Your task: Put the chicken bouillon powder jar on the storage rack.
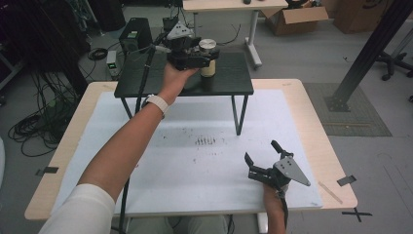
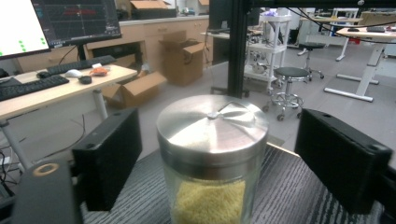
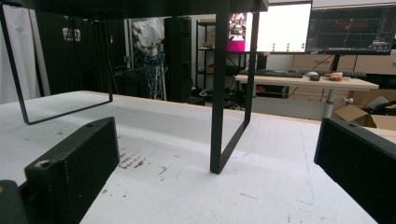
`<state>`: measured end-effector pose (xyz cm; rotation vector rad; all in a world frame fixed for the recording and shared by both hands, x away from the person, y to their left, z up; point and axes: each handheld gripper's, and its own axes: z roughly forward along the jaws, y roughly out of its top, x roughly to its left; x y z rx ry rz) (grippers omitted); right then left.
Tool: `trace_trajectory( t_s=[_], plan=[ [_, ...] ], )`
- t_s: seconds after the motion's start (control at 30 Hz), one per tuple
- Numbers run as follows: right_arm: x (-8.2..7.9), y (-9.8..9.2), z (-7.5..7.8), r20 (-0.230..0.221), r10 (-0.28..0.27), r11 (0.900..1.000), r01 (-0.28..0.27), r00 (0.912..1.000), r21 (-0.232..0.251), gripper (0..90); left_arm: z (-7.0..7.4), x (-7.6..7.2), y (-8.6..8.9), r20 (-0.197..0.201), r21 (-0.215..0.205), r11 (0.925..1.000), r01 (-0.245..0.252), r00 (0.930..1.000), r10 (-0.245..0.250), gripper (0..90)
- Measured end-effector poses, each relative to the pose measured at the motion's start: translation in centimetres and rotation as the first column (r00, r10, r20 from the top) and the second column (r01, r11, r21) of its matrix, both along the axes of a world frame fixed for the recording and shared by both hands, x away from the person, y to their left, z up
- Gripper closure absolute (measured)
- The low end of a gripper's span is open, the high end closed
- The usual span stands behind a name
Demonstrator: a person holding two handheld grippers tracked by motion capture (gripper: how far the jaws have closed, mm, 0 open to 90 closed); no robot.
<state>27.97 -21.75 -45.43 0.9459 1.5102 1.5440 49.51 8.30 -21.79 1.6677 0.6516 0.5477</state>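
Note:
A glass jar (image 1: 208,63) with a brushed metal lid (image 2: 212,123) and yellow grains inside stands on a small black raised shelf (image 1: 146,80) at the far side of the table. My left gripper (image 1: 208,54) is up at the shelf, open, with one jaw on each side of the jar (image 2: 210,186). In the left gripper view a gap shows between each jaw and the glass. My right gripper (image 1: 261,151) is open above the white mat near the table's front right, with nothing between its jaws.
The shelf stands on thin black legs (image 3: 219,93) over a white mat (image 1: 195,170) marked with dark smudges (image 1: 204,141). The wooden table's edge (image 1: 321,126) frames the mat. Desks, boxes and cables lie on the floor beyond.

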Motion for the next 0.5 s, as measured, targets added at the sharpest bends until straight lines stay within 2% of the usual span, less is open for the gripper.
trace_trajectory(
  t_s=[0.2, 0.4, 0.5],
  plan=[
    [0.0, 0.0, 0.0, -0.001, 0.000, 1.000, 0.000, 1.0000, 0.000, 0.0, 0.4, -0.7, 0.2, -0.015, 0.011, 0.9999, 0.011, 0.9998, -0.011, 6.2],
    [0.0, 0.0, 0.0, 0.001, 0.000, 1.000, 0.000, 1.0000, 0.000, 0.0, 0.5, -1.7, 0.3, 0.008, -0.025, 0.9997, -0.006, 0.9999, 0.006, 2.5],
    [0.0, 0.0, 0.0, 0.000, 0.000, 1.000, 0.000, 1.0000, 0.001, 0.0, 0.4, -2.2, 0.5, 0.004, -0.018, 0.9998, 0.003, 1.0000, -0.003, 1.9]
  ],
)
